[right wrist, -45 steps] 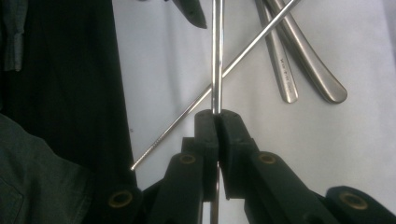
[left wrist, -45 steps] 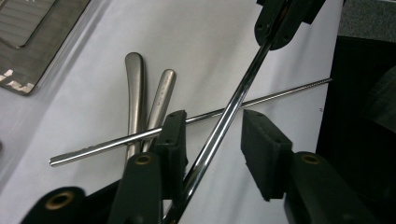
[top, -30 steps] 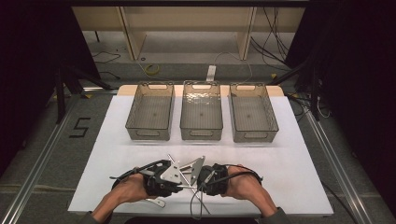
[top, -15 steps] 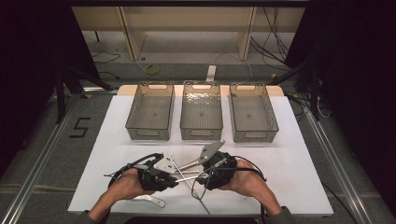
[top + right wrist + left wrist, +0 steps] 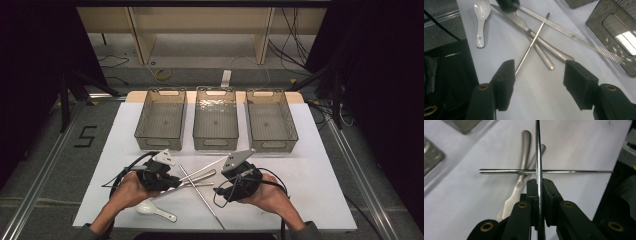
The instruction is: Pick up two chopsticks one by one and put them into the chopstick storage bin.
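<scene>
Holding one chopstick [image 5: 538, 157] pinched in my left tongs [image 5: 539, 185] above the tabletop [image 5: 320, 185], right tongs [image 5: 539, 75] spread and just opening with nothing between them, I judge it best to lift clear of the crossed cutlery [image 5: 541, 47] before moving toward a bin [image 5: 215, 120].

High view: fixed above your side of the table [image 5: 125, 130], facing forward and down, far enough to take in the whole top and three bins [image 5: 216, 117]. Left gripper view: rides your left gripper [image 5: 539, 185], low and close, looking along its jaws across crossed rods [image 5: 549, 171]. Right gripper view: rides your right gripper [image 5: 537, 75], equally close, angled down. Shared by all three: the rods and cutlery handles at the table's near middle.
</scene>
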`<act>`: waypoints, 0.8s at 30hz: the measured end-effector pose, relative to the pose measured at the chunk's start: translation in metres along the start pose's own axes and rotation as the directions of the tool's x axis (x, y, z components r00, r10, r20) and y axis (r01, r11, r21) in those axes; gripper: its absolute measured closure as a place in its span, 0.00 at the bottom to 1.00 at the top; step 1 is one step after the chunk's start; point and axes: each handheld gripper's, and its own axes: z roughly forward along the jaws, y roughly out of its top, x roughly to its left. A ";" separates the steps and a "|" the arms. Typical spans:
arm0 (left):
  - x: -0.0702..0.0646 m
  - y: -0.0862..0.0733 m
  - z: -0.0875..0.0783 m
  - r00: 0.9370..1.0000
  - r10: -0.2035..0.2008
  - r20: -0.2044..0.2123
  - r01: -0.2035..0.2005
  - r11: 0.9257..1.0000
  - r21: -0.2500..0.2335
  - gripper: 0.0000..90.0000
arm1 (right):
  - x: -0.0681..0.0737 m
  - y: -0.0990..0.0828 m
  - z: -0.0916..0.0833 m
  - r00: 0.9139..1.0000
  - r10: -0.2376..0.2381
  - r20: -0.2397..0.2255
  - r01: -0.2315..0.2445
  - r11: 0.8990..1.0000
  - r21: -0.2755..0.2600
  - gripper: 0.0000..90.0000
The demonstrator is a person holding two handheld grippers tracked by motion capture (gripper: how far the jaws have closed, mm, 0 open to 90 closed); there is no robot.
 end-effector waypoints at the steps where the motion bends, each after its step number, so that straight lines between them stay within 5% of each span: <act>1: 0.003 -0.001 -0.002 1.000 -0.019 -0.007 0.019 1.000 -0.006 0.94 | 0.001 -0.001 0.002 1.000 0.009 0.002 -0.009 1.000 0.007 0.48; 9: 0.035 -0.003 -0.025 0.989 -0.134 -0.062 0.129 0.989 -0.078 0.94 | 0.002 -0.011 0.017 0.999 0.045 -0.005 -0.045 0.999 0.014 0.46; 13: 0.044 0.001 -0.035 0.984 -0.134 -0.119 0.120 0.986 -0.119 0.94 | 0.003 -0.017 0.020 0.998 0.062 -0.007 -0.062 0.997 -0.037 0.46; 18: 0.063 0.011 -0.044 0.969 -0.192 -0.153 0.166 0.972 -0.163 0.94 | 0.003 -0.027 0.019 0.994 0.108 -0.015 -0.109 0.990 -0.088 0.43; 24: 0.091 0.025 -0.047 0.940 -0.261 -0.220 0.215 0.954 -0.211 0.94 | 0.005 -0.035 0.017 0.990 0.139 -0.025 -0.141 0.983 -0.115 0.39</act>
